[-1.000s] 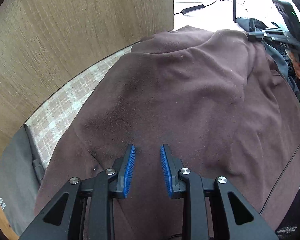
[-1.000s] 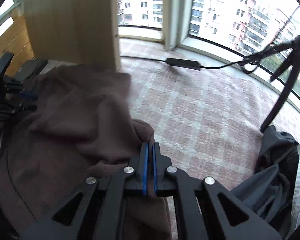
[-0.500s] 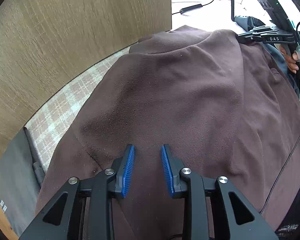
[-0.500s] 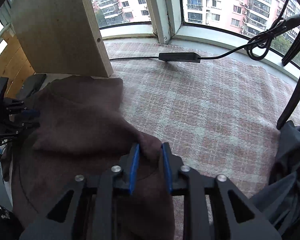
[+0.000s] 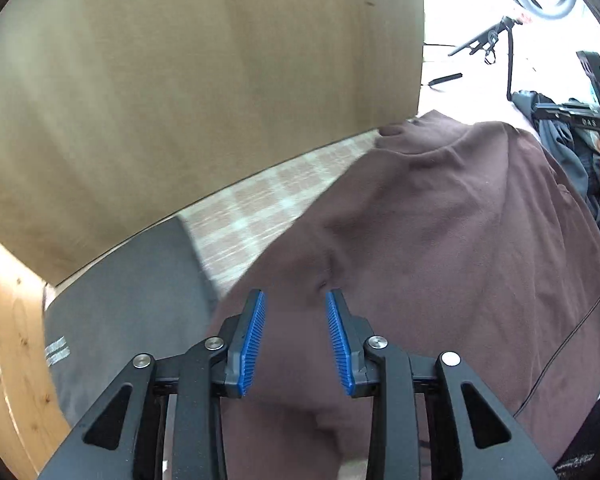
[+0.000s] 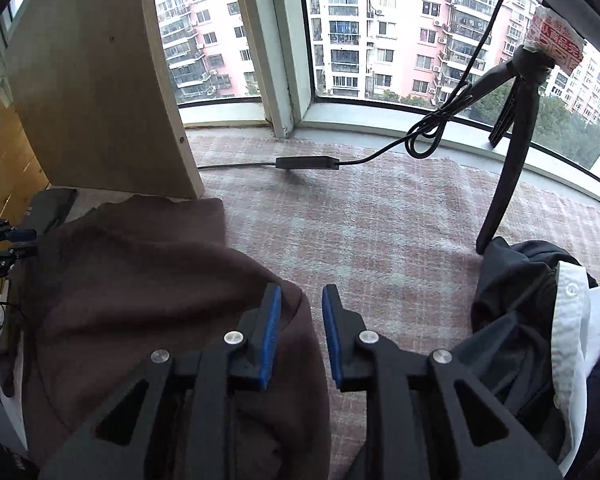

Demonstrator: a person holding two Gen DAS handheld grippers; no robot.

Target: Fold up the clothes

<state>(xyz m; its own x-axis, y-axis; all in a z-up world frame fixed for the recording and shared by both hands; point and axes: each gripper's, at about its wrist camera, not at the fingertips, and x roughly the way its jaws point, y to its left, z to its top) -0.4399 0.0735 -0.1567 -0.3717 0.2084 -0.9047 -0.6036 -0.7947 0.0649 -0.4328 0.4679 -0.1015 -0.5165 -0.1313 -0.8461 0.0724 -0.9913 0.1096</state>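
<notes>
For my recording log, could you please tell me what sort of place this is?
Probably a flat's bay-window nook: curved windows face apartment blocks, a plaid blanket covers the platform, and a brown garment lies there.

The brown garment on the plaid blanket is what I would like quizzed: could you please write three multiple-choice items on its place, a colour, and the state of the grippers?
1. Where does the dark clothes pile lie relative to the brown garment, in the right wrist view?
A. to its right
B. on top of it
C. under it

2. What colour are the gripper pads?
A. red
B. blue
C. white

3. How does the right gripper stand?
A. shut on the garment
B. shut on a cable
C. open

Key: A, the brown garment lies left on the plaid blanket and the dark clothes pile right; B, the pads are blue; C, the right gripper shows a gap between its jaws, as does the left gripper.
</notes>
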